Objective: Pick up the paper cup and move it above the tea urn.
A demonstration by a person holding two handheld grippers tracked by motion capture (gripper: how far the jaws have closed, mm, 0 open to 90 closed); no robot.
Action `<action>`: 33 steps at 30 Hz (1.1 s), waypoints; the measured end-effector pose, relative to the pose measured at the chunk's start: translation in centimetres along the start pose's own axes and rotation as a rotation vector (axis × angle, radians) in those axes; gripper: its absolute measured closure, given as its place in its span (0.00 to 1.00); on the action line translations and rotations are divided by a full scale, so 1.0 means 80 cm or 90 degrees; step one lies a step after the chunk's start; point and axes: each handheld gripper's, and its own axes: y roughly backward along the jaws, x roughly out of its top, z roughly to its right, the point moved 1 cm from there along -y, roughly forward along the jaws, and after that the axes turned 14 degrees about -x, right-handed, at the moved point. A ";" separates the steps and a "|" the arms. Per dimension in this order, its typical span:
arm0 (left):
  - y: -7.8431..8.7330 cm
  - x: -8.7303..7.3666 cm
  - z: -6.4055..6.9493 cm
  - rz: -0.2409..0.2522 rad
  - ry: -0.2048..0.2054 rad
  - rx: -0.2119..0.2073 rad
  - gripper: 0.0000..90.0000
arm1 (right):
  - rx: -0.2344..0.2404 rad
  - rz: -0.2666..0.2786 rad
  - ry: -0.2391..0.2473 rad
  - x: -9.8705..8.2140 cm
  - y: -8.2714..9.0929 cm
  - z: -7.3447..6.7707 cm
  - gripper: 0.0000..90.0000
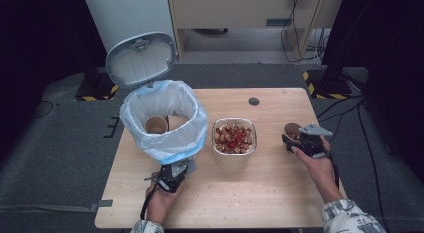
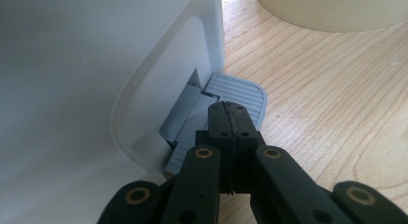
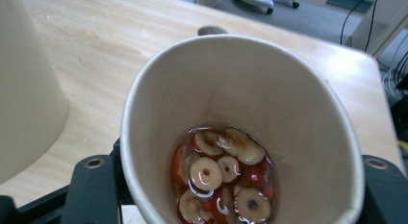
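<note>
On the worktop (image 1: 260,193) at nine o'clock stands the white pedal bin (image 1: 165,120), lid up, no readable label on it. The left tongs (image 2: 230,108) are clenched empty on its grey pedal (image 2: 240,92). At three o'clock the right tongs (image 1: 295,139) grasp a paper cup (image 3: 240,113) of sliced fruit in liquid.

a lab-style recording space rather than a home: a lone wooden table (image 1: 260,193) stands on grey carpet (image 1: 60,153), ringed by black stands with yellow-and-black hazard tape at their bases (image 1: 320,88), loose cables (image 1: 345,110) trailing across the floor toward plain cabinets behind.
</note>
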 end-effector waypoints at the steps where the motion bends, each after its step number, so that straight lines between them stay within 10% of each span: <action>1: 0.000 0.000 0.000 0.001 0.001 0.000 1.00 | 0.007 0.003 0.007 0.011 -0.004 0.006 0.39; 21: 0.000 0.000 0.003 -0.001 -0.007 0.002 1.00 | 0.085 0.034 0.101 0.089 -0.052 0.030 0.40; 33: 0.000 0.000 0.002 -0.001 -0.001 0.001 1.00 | 0.113 0.063 0.160 0.139 -0.058 0.013 0.40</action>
